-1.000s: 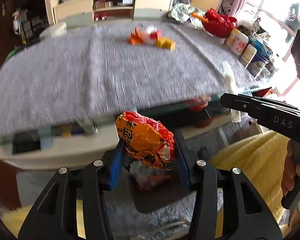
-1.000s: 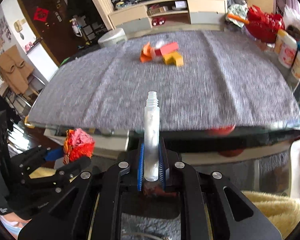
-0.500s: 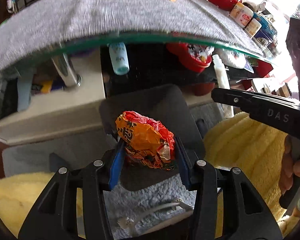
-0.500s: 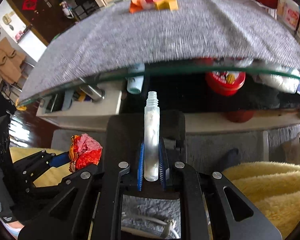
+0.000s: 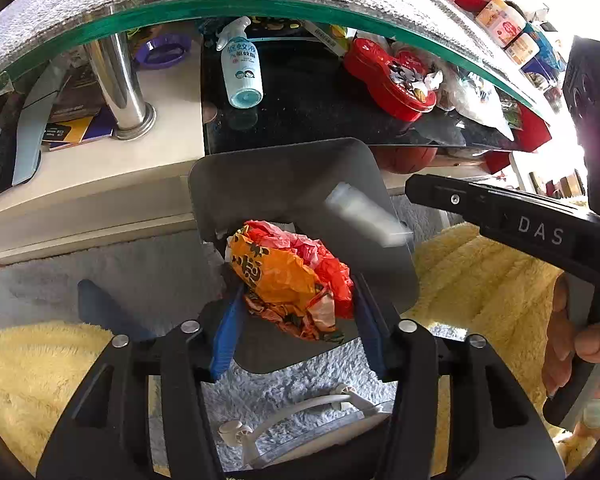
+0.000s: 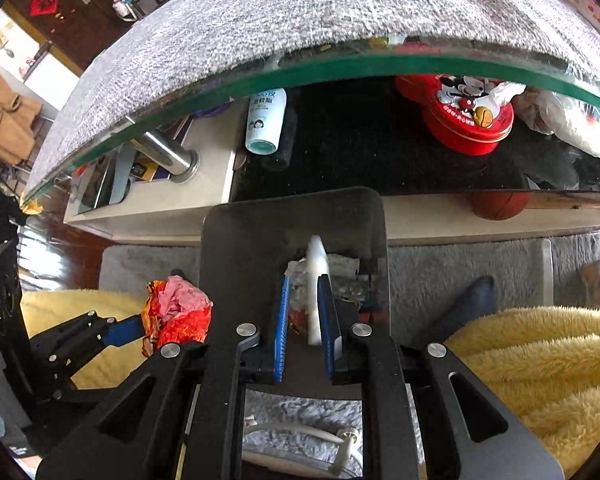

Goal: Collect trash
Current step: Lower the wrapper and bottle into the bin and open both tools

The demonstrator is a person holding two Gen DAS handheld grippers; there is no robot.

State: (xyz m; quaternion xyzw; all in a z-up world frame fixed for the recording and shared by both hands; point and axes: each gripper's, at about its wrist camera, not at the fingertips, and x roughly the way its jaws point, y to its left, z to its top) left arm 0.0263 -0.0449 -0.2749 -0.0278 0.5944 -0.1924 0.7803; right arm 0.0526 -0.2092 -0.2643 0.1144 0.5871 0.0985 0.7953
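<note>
A crumpled orange and red wrapper (image 5: 288,280) sits between the blue pads of my left gripper (image 5: 296,320), whose jaws are opening while the pads still touch it. It hangs over the near rim of a dark grey bin (image 5: 284,176). A clear plastic bottle (image 5: 364,216) shows as a blur over the bin, just off the tip of my right gripper (image 5: 416,192). In the right wrist view the bottle (image 6: 316,280) leans loose between the pads of the right gripper (image 6: 304,308), with a gap on its left. The bin (image 6: 260,240) holds other scraps. The wrapper (image 6: 176,312) is at the left.
A glass table edge (image 5: 260,6) under a grey cloth arches overhead. The shelf below it holds a spray bottle (image 5: 240,68), a red tin (image 5: 388,80) and a chrome leg (image 5: 120,80). Yellow fluffy fabric (image 5: 480,280) flanks the bin. A white cable (image 5: 300,408) lies on the grey rug.
Both grippers sank from above the tabletop to below its edge, over the bin. The bottle, upright in the right pads before, now tilts loose and blurred. The left pads stand slightly wider.
</note>
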